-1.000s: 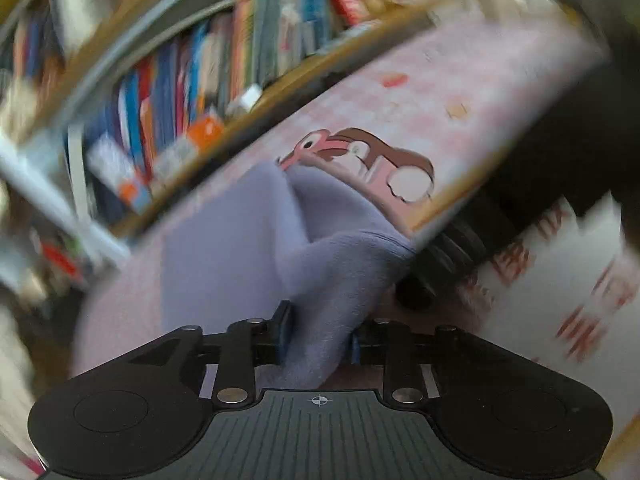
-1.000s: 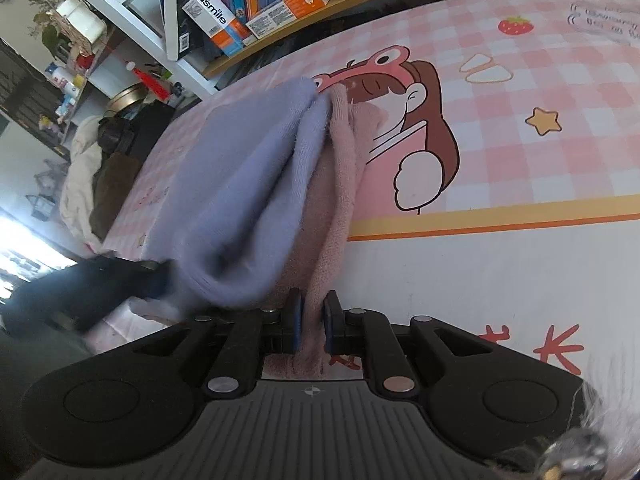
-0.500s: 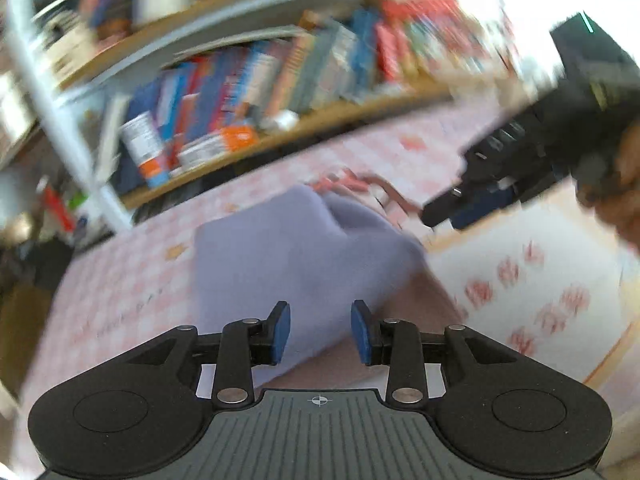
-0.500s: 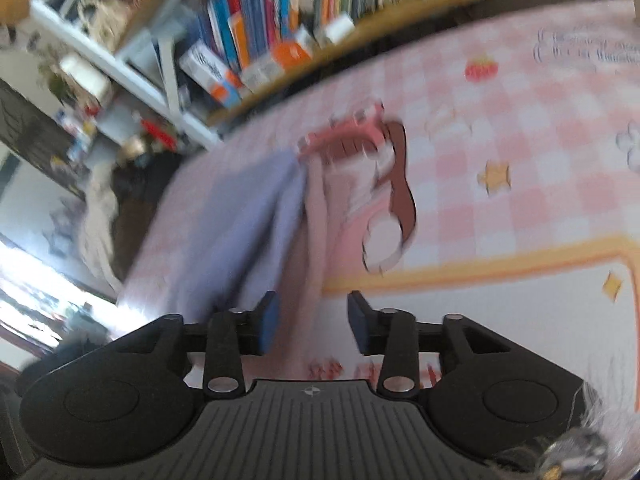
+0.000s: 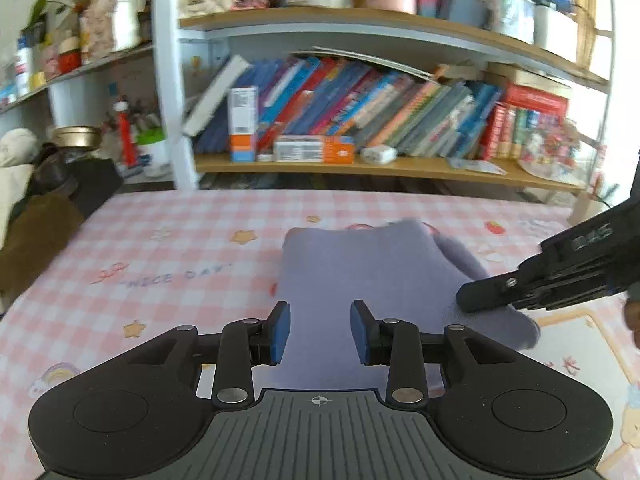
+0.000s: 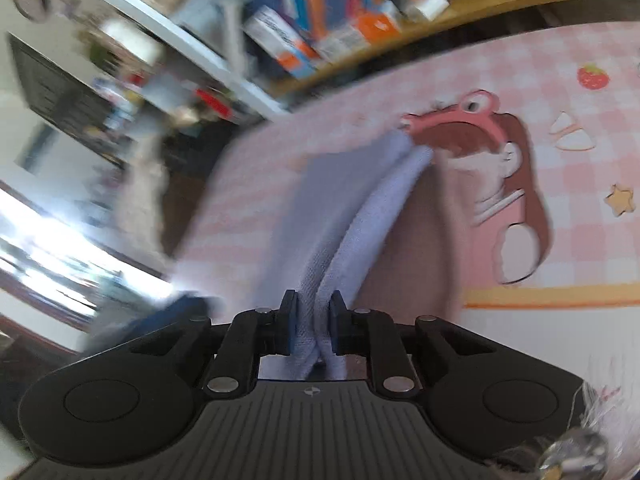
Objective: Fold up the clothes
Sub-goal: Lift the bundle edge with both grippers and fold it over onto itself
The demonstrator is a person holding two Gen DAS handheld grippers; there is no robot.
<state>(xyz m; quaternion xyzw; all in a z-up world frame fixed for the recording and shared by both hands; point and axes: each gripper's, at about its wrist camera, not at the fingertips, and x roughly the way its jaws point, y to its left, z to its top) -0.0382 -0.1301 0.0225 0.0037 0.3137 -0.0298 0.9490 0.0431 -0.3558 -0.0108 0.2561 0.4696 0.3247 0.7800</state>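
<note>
Pinching a doubled edge of the lilac garment (image 6: 344,216), the right gripper (image 6: 313,330) has its fingers pressed on the cloth; they have just been closing, and two layers of fabric stand between the pads. The left gripper (image 5: 319,332) is nearer to its own camera than the garment, and its fingers (image 5: 280,332) are spread, with nothing between them; the cloth only lies behind the gap.

The garment rests on the pink checked cover (image 5: 160,272), as a rough rectangle that seems already folded at least once. In the left wrist view the right gripper reaches the garment at its right near edge. On the far right side of the garment a cartoon figure (image 6: 508,184) is printed on the cover, partly hidden by the cloth. Behind the garment stands a shelf of books (image 5: 360,104).

I judge that the step in hand is a next fold, started from the right side. The next move probably asks the right hand to carry the pinched edge across the garment, while the empty left gripper takes or presses the other side so that the layers do not slide.
</note>
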